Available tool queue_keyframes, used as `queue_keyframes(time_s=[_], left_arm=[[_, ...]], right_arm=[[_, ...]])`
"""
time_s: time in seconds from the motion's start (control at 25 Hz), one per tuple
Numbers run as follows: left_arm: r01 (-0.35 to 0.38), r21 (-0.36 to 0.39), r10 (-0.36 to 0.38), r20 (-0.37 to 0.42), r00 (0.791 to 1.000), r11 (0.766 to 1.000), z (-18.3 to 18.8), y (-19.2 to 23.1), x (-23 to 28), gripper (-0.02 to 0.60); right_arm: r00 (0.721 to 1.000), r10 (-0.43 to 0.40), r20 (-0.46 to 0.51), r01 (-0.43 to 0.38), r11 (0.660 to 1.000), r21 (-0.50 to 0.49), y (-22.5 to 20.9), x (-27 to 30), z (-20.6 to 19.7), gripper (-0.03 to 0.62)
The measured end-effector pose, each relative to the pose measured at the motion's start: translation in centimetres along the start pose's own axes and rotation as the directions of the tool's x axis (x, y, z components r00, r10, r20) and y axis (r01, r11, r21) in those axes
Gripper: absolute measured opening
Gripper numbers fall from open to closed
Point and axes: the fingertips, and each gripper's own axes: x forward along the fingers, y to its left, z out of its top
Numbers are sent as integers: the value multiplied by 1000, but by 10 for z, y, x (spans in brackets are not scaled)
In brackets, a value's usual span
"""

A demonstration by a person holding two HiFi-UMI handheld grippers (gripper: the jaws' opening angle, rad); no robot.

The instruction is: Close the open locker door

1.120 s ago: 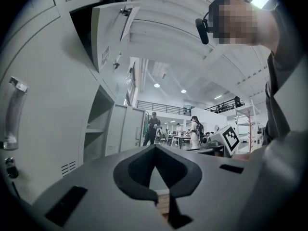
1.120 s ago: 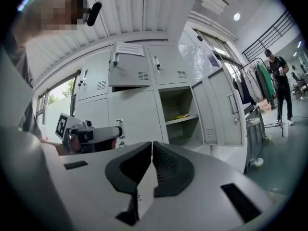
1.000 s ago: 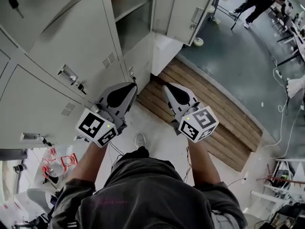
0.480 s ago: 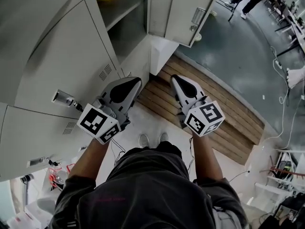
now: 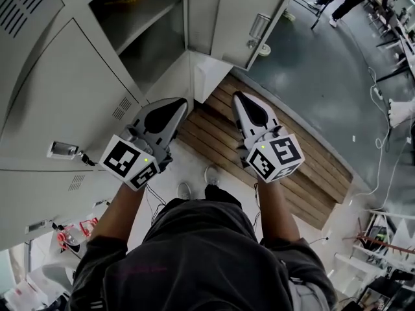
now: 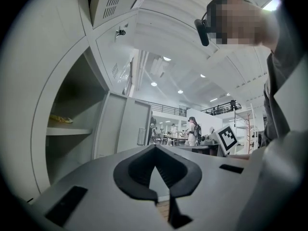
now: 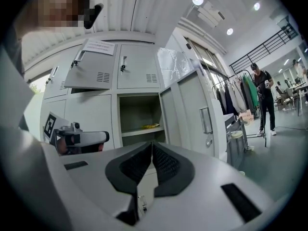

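Standing before the open locker door (image 5: 243, 18) with left gripper (image 5: 176, 105) and right gripper (image 5: 240, 100) both closed on nothing.

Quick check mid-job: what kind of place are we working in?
Likely a locker area in a big open workshop or lab hall. Grey metal lockers, one with its door open, a clothes rack and a railed upper gallery suggest it.

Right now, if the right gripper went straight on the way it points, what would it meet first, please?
Probably the open locker: the right gripper, jaws shut, points into its compartment near the shelf, and the door stands right of that line. Depth is unclear.
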Motion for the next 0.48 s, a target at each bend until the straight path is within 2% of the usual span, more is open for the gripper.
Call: queue_keyframes(time_s=[0.48], left_arm=[[-52,-3,52,-4,999,999,-2,17,75,11]], right_arm=[[999,-34,18,34,999,10,-106,33,25,29]])
